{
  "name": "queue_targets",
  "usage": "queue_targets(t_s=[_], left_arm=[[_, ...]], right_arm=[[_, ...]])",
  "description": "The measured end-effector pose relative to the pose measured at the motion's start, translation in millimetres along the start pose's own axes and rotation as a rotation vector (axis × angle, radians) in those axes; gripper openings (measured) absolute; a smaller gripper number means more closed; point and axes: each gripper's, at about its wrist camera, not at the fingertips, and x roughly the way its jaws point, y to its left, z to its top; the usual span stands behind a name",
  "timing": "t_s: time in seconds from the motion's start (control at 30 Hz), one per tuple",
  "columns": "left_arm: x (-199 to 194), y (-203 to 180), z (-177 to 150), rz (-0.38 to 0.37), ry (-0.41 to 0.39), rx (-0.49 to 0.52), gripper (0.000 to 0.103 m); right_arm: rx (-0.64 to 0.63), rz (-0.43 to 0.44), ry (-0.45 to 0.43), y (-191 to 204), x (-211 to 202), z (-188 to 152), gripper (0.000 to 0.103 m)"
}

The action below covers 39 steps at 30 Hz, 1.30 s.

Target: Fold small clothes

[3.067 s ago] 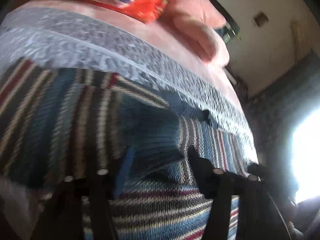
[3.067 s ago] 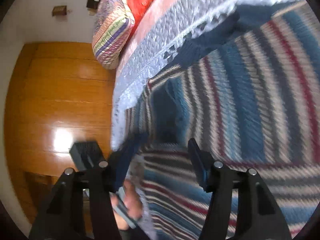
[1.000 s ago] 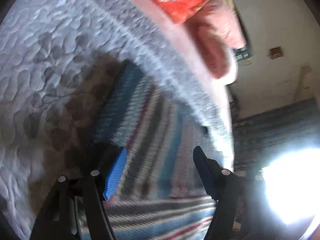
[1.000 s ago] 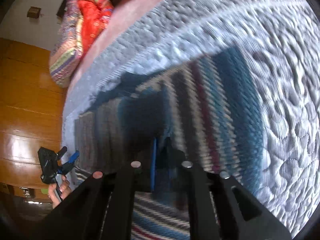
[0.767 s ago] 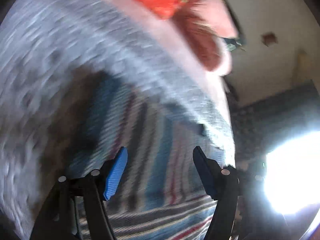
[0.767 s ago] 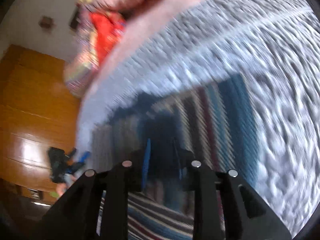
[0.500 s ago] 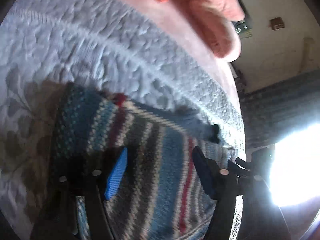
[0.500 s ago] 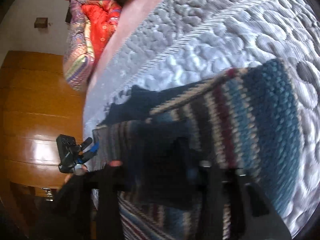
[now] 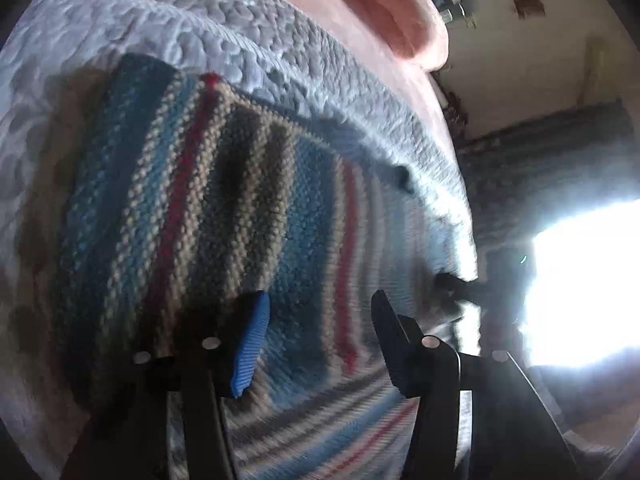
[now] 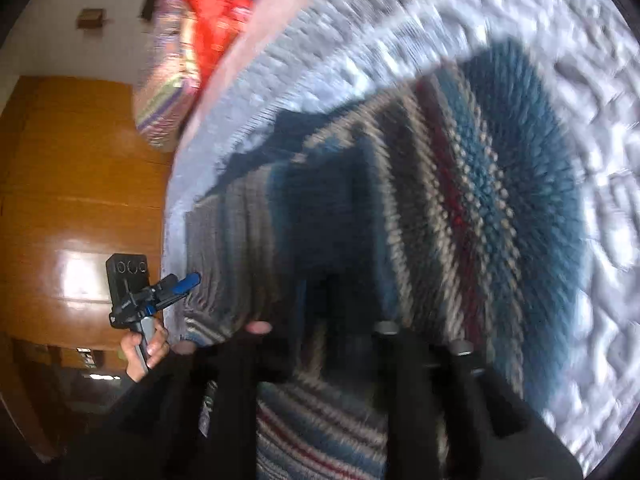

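A knitted sweater [image 9: 240, 200] striped in blue, beige, grey and red lies on the grey quilted bedspread [image 9: 200, 20]. My left gripper [image 9: 318, 320] hovers open just above the sweater, nothing between its blue pad and black finger. In the right wrist view the left gripper [image 10: 160, 292] shows near the bed's edge, held by a hand [image 10: 144, 348]. My right gripper [image 10: 324, 292] has its jaws nearly together on a dark fold of the sweater [image 10: 460, 200]. Cloth and shadow hide its fingertips.
A pink pillow [image 9: 400, 12] and a red and striped bundle of bedding [image 10: 200, 20] lie at the head of the bed. Orange wooden panelling [image 10: 80, 160] stands beyond the bed's edge. A bright window [image 9: 580, 280] glares at the right.
Three seconds ago my right gripper was open; it has since shut on the sweater and carried a fold across. In the last half second both cameras came closer to the cloth. The left gripper stayed open.
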Motion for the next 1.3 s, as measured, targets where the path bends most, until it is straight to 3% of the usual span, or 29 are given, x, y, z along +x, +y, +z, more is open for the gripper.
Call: queue_targets(t_s=[0.07, 0.17, 0.3, 0.4, 0.47, 0.53, 0.57, 0.6, 0.63, 0.7, 0.83, 1.03, 1.17, 1.3], left_arm=[[-5.6, -5.1, -11.5, 0.001, 0.007, 0.025, 0.058], [6.8, 8.6, -25.2, 0.11, 0.05, 0.032, 0.058], [14.3, 9.9, -25.8, 0.127, 0.042, 0.013, 0.058], [10.5, -6.0, -20.0, 0.097, 0.017, 0.015, 0.063], [11.9, -5.5, -24.6, 0.157, 0.027, 0.02, 0.064], [13.7, -1.4, -29.7, 0.18, 0.028, 0.004, 0.064], [11.1, -1.5, -30.1, 0.184, 0.025, -0.018, 0.064], [4.6, -3.8, -32.2, 0.185, 0.033, -0.062, 0.067], [-2.9, -8.1, -36.7, 0.174, 0.041, -0.082, 0.069], [-28.6, -25.6, -63.2, 0.16, 0.061, -0.074, 0.074], [-71.4, -42.2, -144.6, 0.161, 0.144, -0.072, 0.077], [-109.9, -23.2, -271.0, 0.217, 0.249, -0.201, 0.079], [-107.4, -2.1, -308.4, 0.16, 0.254, -0.33, 0.079], [-95.6, 16.8, -324.2, 0.174, 0.245, -0.415, 0.079]], right_arm=[[-0.006, 0.02, -0.034, 1.5, -22.4, -12.4, 0.028], [0.051, -0.004, -0.057, -25.6, -37.5, -31.0, 0.028], [0.101, -0.041, -0.03, -49.2, -32.3, -39.1, 0.014], [0.091, 0.025, -0.099, -38.1, -50.8, -43.4, 0.033], [0.105, -0.008, -0.095, -45.4, -49.9, -46.1, 0.032], [0.12, -0.062, -0.071, -56.2, -36.5, -47.8, 0.019], [0.125, -0.077, -0.077, -56.0, -36.0, -50.0, 0.018], [0.144, -0.074, -0.081, -54.0, -40.2, -50.4, 0.02], [0.15, -0.055, -0.084, -47.9, -49.9, -54.6, 0.034], [0.091, -0.068, -0.084, -24.8, -69.4, -72.6, 0.059], [0.053, -0.084, -0.003, -8.6, -97.2, -140.3, 0.062], [0.174, -0.097, 0.103, -20.1, -124.8, -265.1, 0.077], [0.237, -0.121, 0.143, -26.1, -131.8, -320.7, 0.073], [0.295, -0.11, 0.175, -24.7, -126.9, -348.8, 0.067]])
